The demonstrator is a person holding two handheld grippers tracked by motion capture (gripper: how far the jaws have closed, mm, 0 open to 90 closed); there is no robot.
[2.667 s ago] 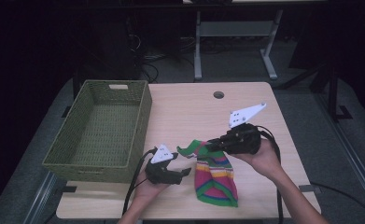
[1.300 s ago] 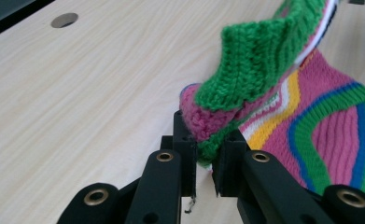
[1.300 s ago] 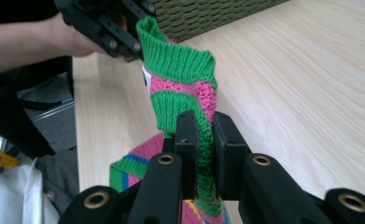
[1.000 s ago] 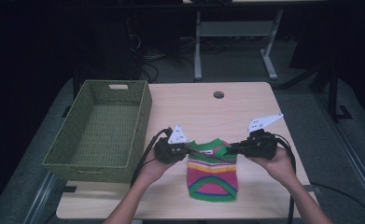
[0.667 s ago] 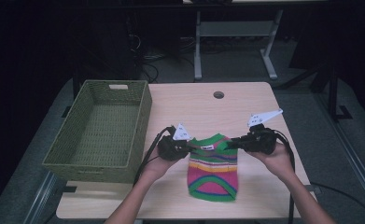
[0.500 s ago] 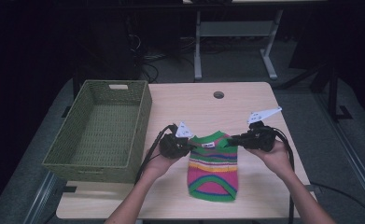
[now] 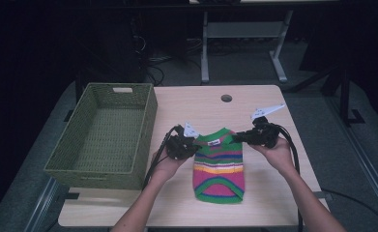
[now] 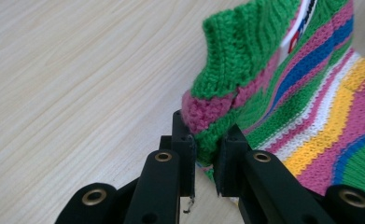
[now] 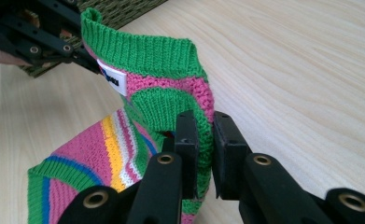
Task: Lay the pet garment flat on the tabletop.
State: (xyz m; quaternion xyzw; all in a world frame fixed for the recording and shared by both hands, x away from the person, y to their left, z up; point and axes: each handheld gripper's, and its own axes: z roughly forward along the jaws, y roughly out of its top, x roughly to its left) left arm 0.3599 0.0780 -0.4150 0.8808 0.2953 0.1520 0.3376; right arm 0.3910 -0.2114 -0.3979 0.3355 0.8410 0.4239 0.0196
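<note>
A small knitted sweater (image 7: 219, 166) with green, pink, yellow and blue stripes lies spread on the wooden table, its green collar toward the far side. My left gripper (image 7: 192, 146) is shut on the sweater's left shoulder (image 8: 207, 122), knit pinched between its black jaws. At the opposite shoulder (image 9: 189, 100), my right gripper (image 7: 238, 137) is also shut on the fabric. In the right gripper view the left gripper (image 9: 45, 37) shows beyond the collar, and a white label (image 9: 111, 78) sits inside the neck.
A green woven basket (image 7: 107, 133) stands empty at the table's left side, close to my left hand. A round cable hole (image 7: 226, 98) sits near the far edge. Cables trail from both grippers toward the table's near edge.
Both grippers have carried the sweater's shoulders a little farther from the person, stretching it flat. Earlier the sweater lay crumpled with the grippers nearer the front.
</note>
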